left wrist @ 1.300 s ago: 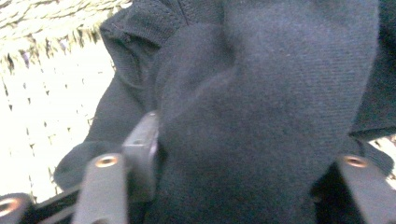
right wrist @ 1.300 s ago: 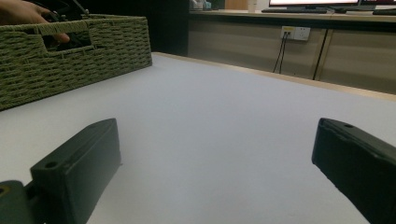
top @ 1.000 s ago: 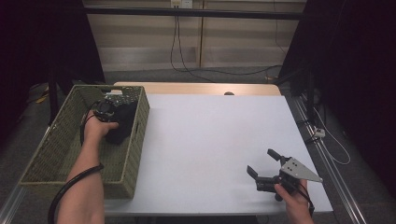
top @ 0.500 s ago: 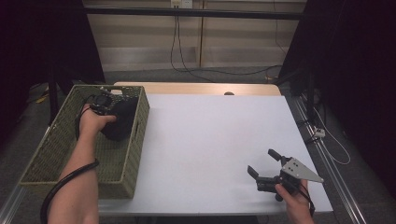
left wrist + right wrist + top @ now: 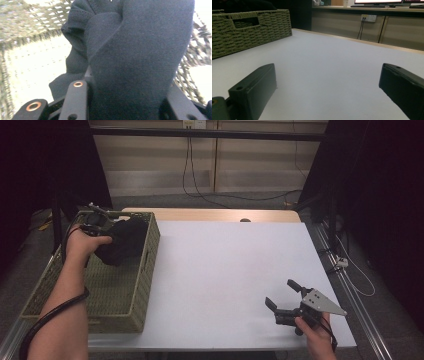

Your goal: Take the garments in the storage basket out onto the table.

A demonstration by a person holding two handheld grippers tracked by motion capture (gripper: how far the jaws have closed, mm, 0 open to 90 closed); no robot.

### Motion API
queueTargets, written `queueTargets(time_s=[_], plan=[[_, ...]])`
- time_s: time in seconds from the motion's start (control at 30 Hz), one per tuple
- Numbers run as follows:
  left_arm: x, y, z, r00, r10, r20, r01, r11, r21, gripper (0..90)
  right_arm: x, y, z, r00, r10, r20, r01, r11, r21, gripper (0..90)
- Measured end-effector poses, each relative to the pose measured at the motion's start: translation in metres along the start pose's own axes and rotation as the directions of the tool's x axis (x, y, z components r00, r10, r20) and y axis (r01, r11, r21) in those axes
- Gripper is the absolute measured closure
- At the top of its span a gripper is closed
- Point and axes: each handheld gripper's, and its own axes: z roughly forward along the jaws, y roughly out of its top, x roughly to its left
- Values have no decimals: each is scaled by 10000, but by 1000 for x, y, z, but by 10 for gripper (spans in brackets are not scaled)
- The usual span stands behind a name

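Dark cloth hangs clamped in the left gripper above the basket; bare table lies toward three o'clock, where the right gripper waits, jaws apart.

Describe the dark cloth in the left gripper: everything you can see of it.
The dark cloth is a navy or black knitted fabric, soft and bunched into thick folds, with a fine weave that shows close up. It sits between the fingers of the left gripper, which are closed on it, and it hangs above the far end of the woven basket, at about rim height. Its lower folds droop toward the basket's inside; whether they touch the weave cannot be told. What garment it is cannot be told either.
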Motion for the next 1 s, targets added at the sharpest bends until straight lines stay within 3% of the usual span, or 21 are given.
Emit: queueTargets(time_s=[0.03,0.2,0.33,0.37,0.63,0.67,0.7,1.0], plan=[[2,1,-6,9999,54,117,-56,9999,134,609,-1,0,1,9999,-90,46,90,10000,-3,4],[7,2,-26,9993,-230,303,236,9995,-216,609,0,0,1,9999,-131,18,131,9999,23,4],[9,4,-39,9999,-28,152,32,9995,-327,609,0,0,1,9999,-156,61,156,9999,8,4],[9,5,-44,9999,-18,157,27,9983,-582,608,-1,0,2,9999,-142,64,141,9999,26,4],[9,9,-62,9988,-90,474,123,9975,-697,608,0,0,2,9999,-141,37,141,9999,25,4],[10,10,-66,9986,185,494,-160,9986,-502,608,0,0,2,9999,-141,37,141,9999,25,4],[8,11,-66,9985,-66,544,107,9970,-760,608,0,0,3,9999,-148,-13,148,9999,24,4],[2,19,-85,9980,-36,626,102,9944,-1051,607,-1,0,2,9999,-169,38,169,9999,35,4]])
